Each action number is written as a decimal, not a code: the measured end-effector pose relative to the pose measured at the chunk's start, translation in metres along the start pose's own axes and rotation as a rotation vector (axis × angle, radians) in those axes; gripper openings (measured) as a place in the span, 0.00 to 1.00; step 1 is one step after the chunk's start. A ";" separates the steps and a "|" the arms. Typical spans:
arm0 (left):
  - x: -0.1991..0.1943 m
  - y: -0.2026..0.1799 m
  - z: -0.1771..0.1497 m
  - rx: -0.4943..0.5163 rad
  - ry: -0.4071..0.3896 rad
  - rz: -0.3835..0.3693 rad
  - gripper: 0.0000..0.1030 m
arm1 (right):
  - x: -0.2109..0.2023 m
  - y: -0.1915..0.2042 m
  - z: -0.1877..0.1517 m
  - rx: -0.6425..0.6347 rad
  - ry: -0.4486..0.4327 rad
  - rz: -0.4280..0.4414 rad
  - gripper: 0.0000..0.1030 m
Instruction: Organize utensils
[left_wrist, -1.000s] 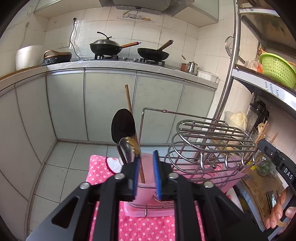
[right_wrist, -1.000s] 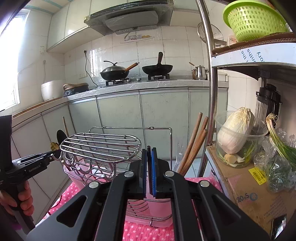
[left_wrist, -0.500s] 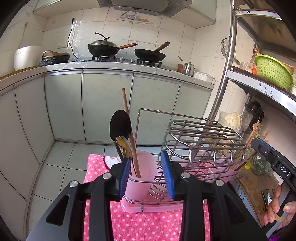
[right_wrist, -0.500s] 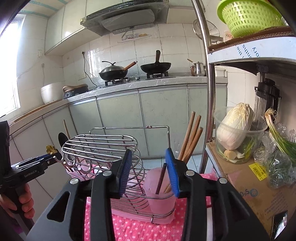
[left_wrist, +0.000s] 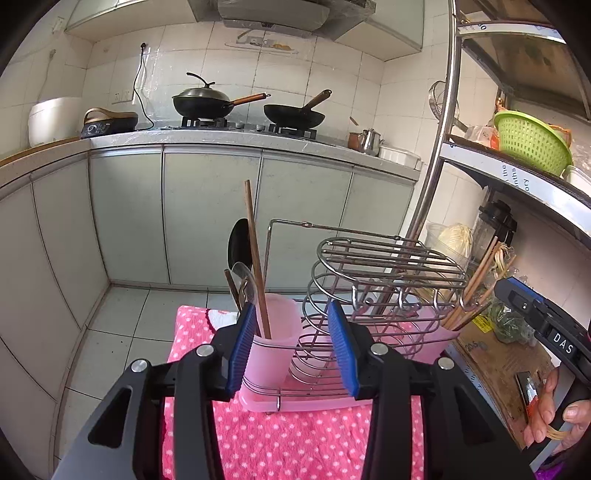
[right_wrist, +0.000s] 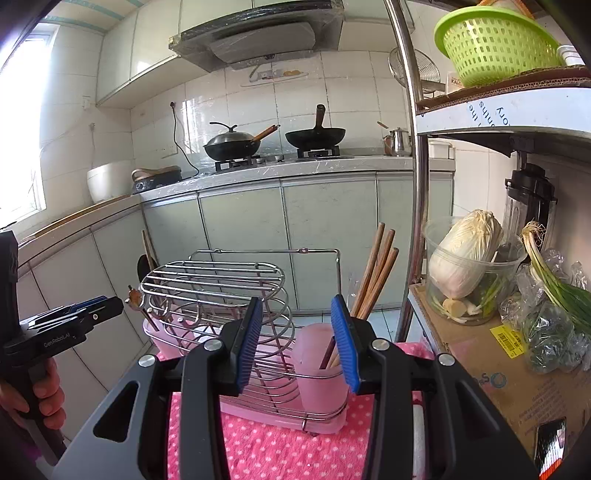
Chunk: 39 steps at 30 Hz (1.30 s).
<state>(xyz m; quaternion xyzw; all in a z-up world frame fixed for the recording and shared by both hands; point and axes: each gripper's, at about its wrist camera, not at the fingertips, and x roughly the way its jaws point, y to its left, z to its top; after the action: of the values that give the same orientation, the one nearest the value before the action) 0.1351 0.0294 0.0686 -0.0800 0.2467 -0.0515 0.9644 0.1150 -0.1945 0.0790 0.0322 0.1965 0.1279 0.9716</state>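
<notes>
Both your left claw (left_wrist: 291, 345) and right claw (right_wrist: 301, 343) gape empty; the chopsticks (right_wrist: 373, 273) at one o'clock look light, stiff, slippery: pinch mid-shaft.

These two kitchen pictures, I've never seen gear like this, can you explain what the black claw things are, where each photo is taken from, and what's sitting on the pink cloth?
No robot here: a person holds a hand tool with two fingers in each hand, and each tool carries a camera looking forward along its fingers. One picture looks out over the left gripper, the other over the right gripper. Both are open and hold nothing.

On the pink dotted cloth stands a wire dish rack on a pink tray. At its left end a pink cup holds a dark spoon, a metal spoon and a wooden stick. At its right end another pink cup holds wooden chopsticks. In the right view, the person's hand grips the left tool's handle.
</notes>
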 end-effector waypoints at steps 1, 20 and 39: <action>-0.002 -0.001 -0.001 -0.001 -0.001 -0.002 0.39 | -0.002 0.000 0.000 0.000 0.000 0.001 0.38; -0.041 -0.027 -0.021 0.008 -0.018 -0.016 0.40 | -0.042 0.019 -0.024 0.044 0.008 0.033 0.41; -0.059 -0.033 -0.047 0.014 0.014 0.026 0.40 | -0.056 0.031 -0.047 0.056 0.041 0.067 0.52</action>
<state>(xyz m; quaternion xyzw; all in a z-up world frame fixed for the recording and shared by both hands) 0.0591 -0.0007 0.0607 -0.0699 0.2541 -0.0413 0.9638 0.0397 -0.1791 0.0605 0.0631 0.2188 0.1554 0.9612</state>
